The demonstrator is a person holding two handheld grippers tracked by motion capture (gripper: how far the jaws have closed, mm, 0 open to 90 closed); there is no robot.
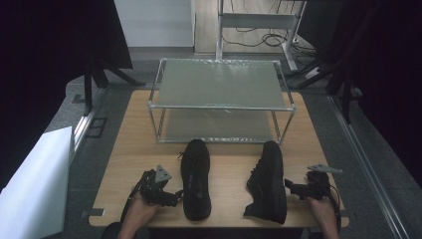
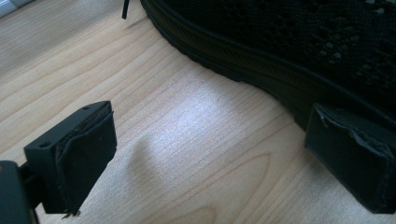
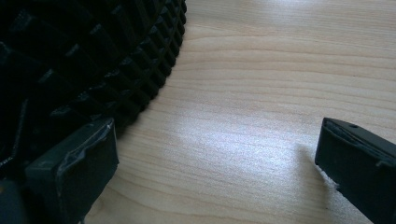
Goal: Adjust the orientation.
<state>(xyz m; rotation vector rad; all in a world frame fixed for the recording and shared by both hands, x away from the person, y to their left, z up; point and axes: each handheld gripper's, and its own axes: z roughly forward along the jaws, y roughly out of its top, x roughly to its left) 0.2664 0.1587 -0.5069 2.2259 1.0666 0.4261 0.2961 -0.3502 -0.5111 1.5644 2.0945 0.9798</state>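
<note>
Two black shoes lie on the wooden table [image 1: 229, 167]. The left shoe [image 1: 195, 178] stands upright with its toe away from me. The right shoe [image 1: 267, 181] lies tipped on its side, and its studded sole [image 3: 79, 60] faces my right gripper. My left gripper [image 1: 175, 195] is open just left of the left shoe; in the left gripper view its right fingertip [image 2: 355, 163] is against the shoe's sole edge [image 2: 243, 65]. My right gripper [image 1: 291, 188] is open just right of the right shoe, with its left fingertip [image 3: 77, 168] close to the sole.
A two-level metal rack [image 1: 221, 97] with frosted shelves stands on the far half of the table, just behind the shoes' toes. A white board [image 1: 32, 184] leans at the left of the table. Dark stands and cables are on the floor beyond.
</note>
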